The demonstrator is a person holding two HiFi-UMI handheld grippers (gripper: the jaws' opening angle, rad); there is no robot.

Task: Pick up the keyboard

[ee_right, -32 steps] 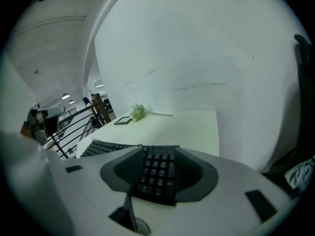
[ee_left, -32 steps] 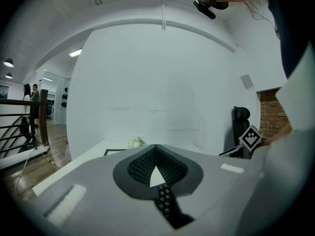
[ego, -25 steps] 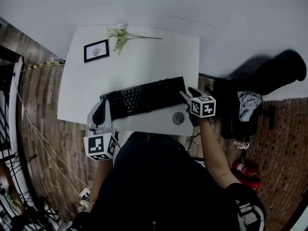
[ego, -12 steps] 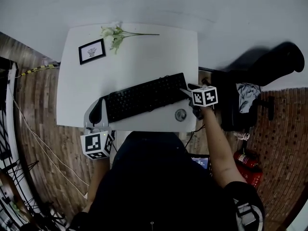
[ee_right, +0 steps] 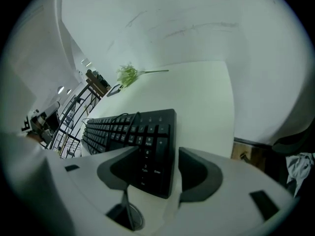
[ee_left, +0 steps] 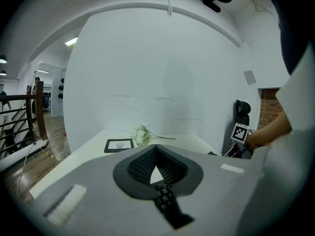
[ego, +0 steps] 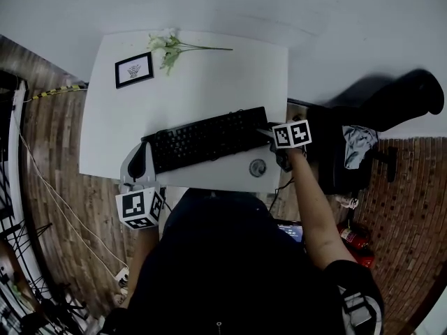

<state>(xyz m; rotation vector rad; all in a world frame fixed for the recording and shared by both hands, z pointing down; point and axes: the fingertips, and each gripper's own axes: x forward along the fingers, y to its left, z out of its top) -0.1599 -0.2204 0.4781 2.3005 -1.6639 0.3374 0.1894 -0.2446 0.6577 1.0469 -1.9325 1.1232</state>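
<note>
Straddling the keyboard's (ego: 202,139) right end along the table's (ego: 209,75) near edge, the right gripper (ee_right: 158,167) has just been opening, jaws spread and touching nothing, likely readying a pinch. The left gripper (ee_left: 156,149), jaws pressed together, sits at the left end.

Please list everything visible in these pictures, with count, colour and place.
table: one, white, against the wall
keyboard: one, black, near edge of table
picture frame: one, black, table's far left corner
flowers: one sprig, white and green, beside the frame
grommet: one, grey, table's near right corner
chair: one, black, right of table
floor: wood, brown, around the table
left tool: one, grey, jaws together, at keyboard's left end
right tool: one, grey, jaws apart and just been opening, keyboard's right end between them
</note>
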